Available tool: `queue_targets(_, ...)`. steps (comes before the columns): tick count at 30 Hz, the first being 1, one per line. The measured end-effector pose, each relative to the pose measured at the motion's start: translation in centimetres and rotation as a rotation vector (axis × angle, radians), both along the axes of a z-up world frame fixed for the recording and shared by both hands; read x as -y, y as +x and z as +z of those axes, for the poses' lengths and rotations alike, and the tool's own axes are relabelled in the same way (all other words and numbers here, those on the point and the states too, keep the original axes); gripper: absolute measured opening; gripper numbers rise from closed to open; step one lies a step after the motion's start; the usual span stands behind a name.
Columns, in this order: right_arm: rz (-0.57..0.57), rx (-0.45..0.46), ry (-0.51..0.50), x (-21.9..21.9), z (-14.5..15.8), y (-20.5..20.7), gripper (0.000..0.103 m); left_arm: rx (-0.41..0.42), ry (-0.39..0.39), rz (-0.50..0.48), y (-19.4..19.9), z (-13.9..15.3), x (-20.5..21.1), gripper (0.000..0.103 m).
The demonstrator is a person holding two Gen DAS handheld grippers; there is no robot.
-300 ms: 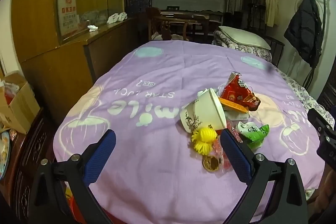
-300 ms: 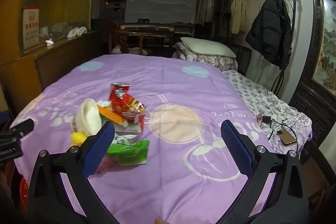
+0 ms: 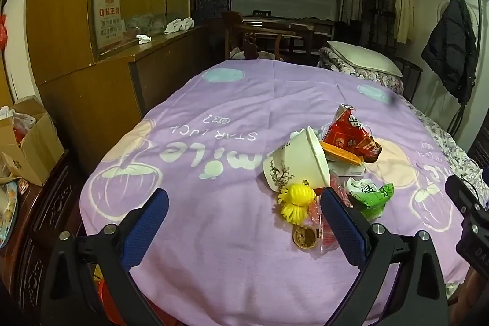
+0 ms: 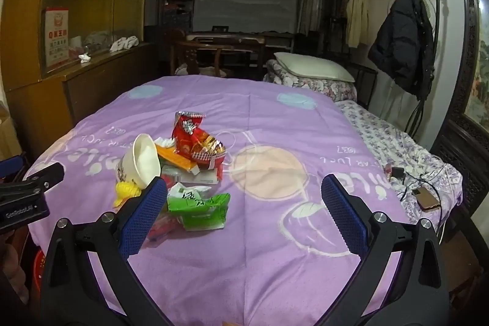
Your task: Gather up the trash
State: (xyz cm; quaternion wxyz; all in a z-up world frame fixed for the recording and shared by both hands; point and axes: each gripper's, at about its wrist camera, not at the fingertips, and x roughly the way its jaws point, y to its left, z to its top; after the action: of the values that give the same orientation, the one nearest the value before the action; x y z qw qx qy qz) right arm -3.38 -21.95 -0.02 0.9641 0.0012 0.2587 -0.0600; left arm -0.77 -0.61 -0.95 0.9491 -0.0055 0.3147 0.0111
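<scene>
paper bowl (image 3: 298, 161) lies left of snack bag (image 3: 351, 133) on bedspread (image 3: 214, 219)

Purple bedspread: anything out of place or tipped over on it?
Yes. A trash pile sits on the bedspread: white paper bowl tipped on its side, its rim against the torn red snack bag, green wrapper crumpled in front. A phone and cables lie at the bed's edge.
</scene>
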Motion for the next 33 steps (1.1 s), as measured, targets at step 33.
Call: queue_targets(33,0.018,-0.036,0.032,0.4,-1.0,0.8,0.097,-0.035,0.026,-0.001,0.3,-1.2,0.6,0.098)
